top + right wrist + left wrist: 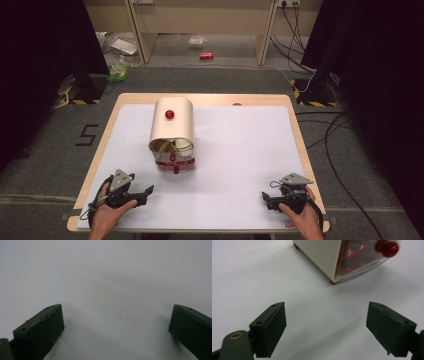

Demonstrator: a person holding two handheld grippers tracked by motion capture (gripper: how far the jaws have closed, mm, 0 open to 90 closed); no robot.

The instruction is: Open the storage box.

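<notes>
**Bread box waits at mid-table as two grippers are held ready at the near edge**

A cream bread box [171, 129] with a rounded roll-top is seen standing on the white sheet [240, 150] that covers the wooden table [300, 145], set left of centre and well apart from both tools. A red knob [169, 114] is carried on the curved top, and a second red knob [175, 170] is fixed low on the front, which faces the person; through the partly open front, pale and yellowish contents can be made out, though what they are cannot be told. The box appears to have been placed with its front toward the near edge so that the knob can be reached straight on.

The left gripper [145, 191] is held low over the sheet near the front left corner, its jaws spread wide and nothing between them. It is angled toward the box, whose lower corner [334, 280] and blurred red front knob [390, 248] are caught at the top of the left gripper view; this aiming suggests that the box is to be approached from that side.

The right gripper [266, 198] is kept near the front right corner, jaws likewise wide apart and empty, with bare sheet [112, 285] ahead of it. It is judged to be parked clear, leaving room for the other hand.
</notes>
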